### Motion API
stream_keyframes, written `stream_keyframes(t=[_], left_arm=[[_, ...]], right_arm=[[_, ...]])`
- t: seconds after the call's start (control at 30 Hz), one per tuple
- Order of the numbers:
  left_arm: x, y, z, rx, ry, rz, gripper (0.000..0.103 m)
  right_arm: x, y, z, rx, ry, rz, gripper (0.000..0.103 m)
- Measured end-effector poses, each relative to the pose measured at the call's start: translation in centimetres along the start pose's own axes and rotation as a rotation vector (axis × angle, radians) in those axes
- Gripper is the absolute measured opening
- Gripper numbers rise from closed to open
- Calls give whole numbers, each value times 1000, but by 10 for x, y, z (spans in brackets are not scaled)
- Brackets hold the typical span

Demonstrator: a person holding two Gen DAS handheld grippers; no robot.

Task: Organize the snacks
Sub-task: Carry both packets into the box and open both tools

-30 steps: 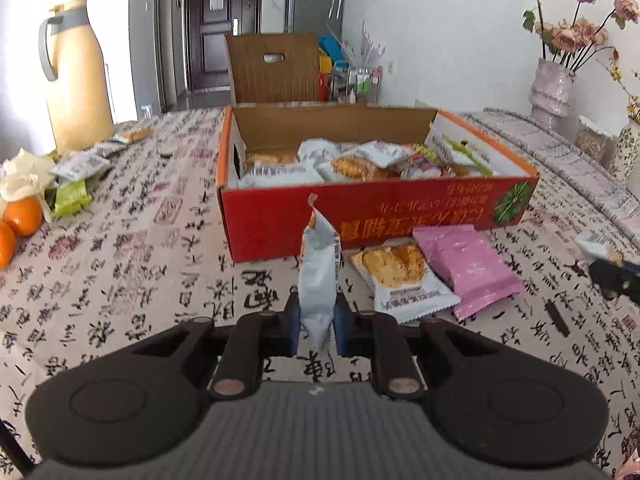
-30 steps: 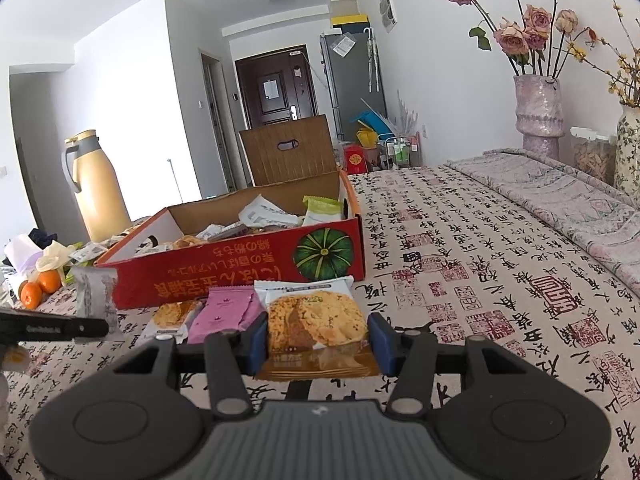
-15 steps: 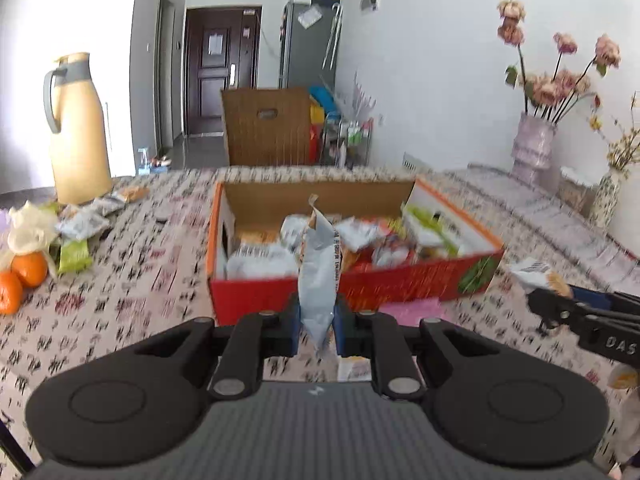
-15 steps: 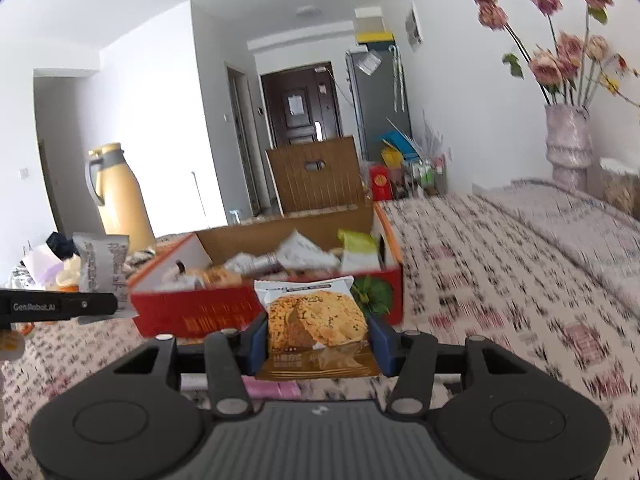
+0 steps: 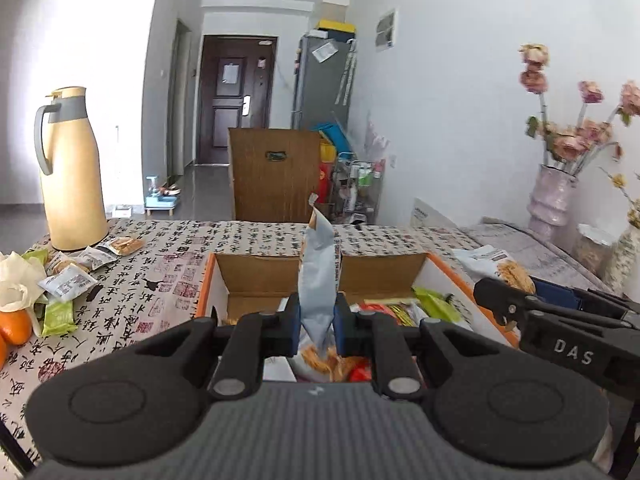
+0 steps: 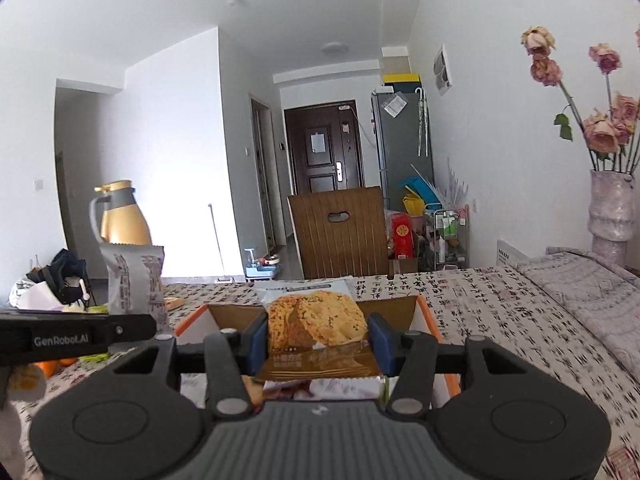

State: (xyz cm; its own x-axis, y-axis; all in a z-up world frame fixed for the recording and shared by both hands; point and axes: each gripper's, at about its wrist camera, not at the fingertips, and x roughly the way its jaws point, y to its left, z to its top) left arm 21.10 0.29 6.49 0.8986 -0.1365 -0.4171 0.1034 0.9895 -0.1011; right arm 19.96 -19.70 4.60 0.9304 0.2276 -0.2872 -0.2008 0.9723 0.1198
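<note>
Left gripper [image 5: 316,322]: jaws clenched on a grey snack packet [image 5: 320,276], held upright above the open cardboard box [image 5: 448,276]. Right gripper [image 6: 318,338]: jaws grasping a biscuit packet [image 6: 316,322], also over the box. Beyond, loose snacks [image 5: 68,284] lie on the worktop [image 5: 160,272] beside a thermos [image 5: 72,168].

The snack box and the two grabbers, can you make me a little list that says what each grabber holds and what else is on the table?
left gripper: shut on a grey-blue snack packet, held upright
right gripper: shut on a cookie packet, held flat
snack box: open, orange-edged cardboard, packets inside, below both grippers
table left side: beige thermos jug, loose packets, oranges
table right side: vase of pink flowers
</note>
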Motion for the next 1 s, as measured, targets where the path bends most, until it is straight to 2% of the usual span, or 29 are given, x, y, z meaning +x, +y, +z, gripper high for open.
stream_keyframes(t=[0.2,0.33,0.37,0.4,0.43,0.47,0.5,0.53,0.73,1.0], left_arm=[[43,7,7,-12,55,70,16],[65,13,3,-20,105,98,19],[67,14,2,-14,110,104,29],[68,14,0,-9,114,100,37],[67,15,-1,-8,111,101,60],[65,14,-2,-6,101,108,84],[61,14,-2,-1,87,124,93],[56,14,-2,4,69,139,103],[34,17,3,-12,36,134,103],[10,24,-12,-43,56,128,103]], right_arm=[[56,-6,4,-29,73,-49,51],[82,-16,-1,-29,153,-62,52],[85,-17,-2,-29,161,-65,55],[86,-16,-4,-25,165,-63,68],[85,-19,-4,-15,165,-61,84],[83,-21,-4,-1,157,-59,91],[80,-23,-4,8,146,-58,98],[78,-24,-4,12,140,-56,101],[57,-28,-5,28,136,-62,103],[22,-16,-17,0,158,-38,103]])
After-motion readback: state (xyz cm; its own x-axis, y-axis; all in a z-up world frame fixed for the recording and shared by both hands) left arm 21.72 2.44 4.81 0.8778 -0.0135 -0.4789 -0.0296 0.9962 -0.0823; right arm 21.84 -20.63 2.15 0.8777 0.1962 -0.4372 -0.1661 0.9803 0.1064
